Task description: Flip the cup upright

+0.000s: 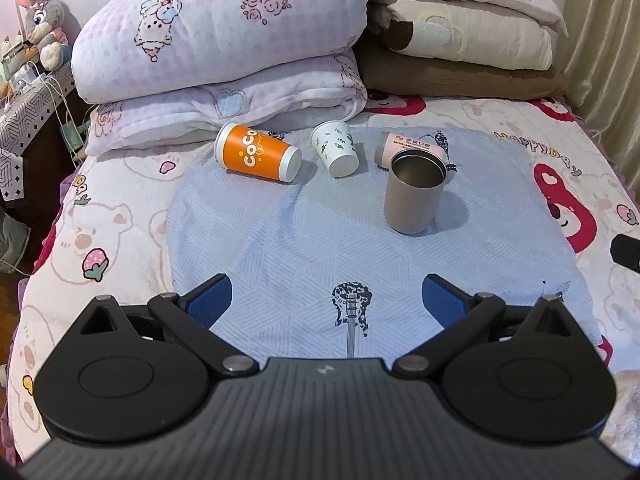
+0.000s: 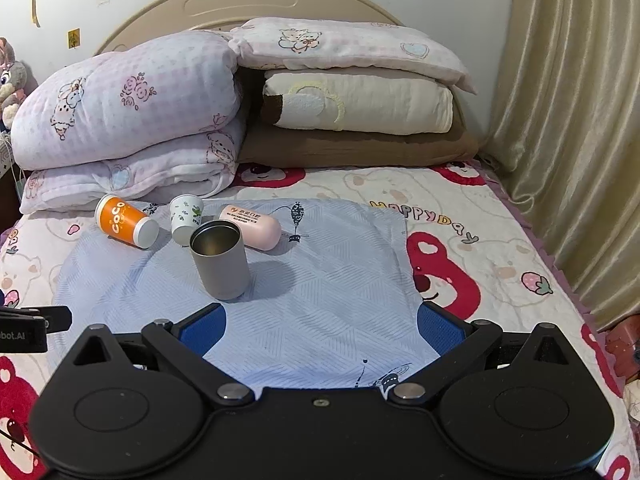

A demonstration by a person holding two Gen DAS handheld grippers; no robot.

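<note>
A grey metal cup (image 1: pixel 412 194) (image 2: pixel 222 264) stands upright, mouth up, on a light blue cloth (image 1: pixel 320 248) (image 2: pixel 312 280). Behind it lie three cups on their sides: an orange "CoCo" cup (image 1: pixel 258 153) (image 2: pixel 126 222), a white leaf-print paper cup (image 1: pixel 336 150) (image 2: pixel 185 219) and a pink cup (image 1: pixel 404 144) (image 2: pixel 252 226). My left gripper (image 1: pixel 326 300) is open and empty, low over the cloth, well short of the cups. My right gripper (image 2: pixel 320 326) is open and empty, short of the grey cup and to its right.
The bed has a cartoon-print sheet (image 2: pixel 480 248). Folded quilts (image 1: pixel 216 52) and stacked pillows (image 2: pixel 352 92) lie behind the cups. A curtain (image 2: pixel 568 120) hangs at the right. A nightstand with a plush toy (image 1: pixel 40 28) stands at the left.
</note>
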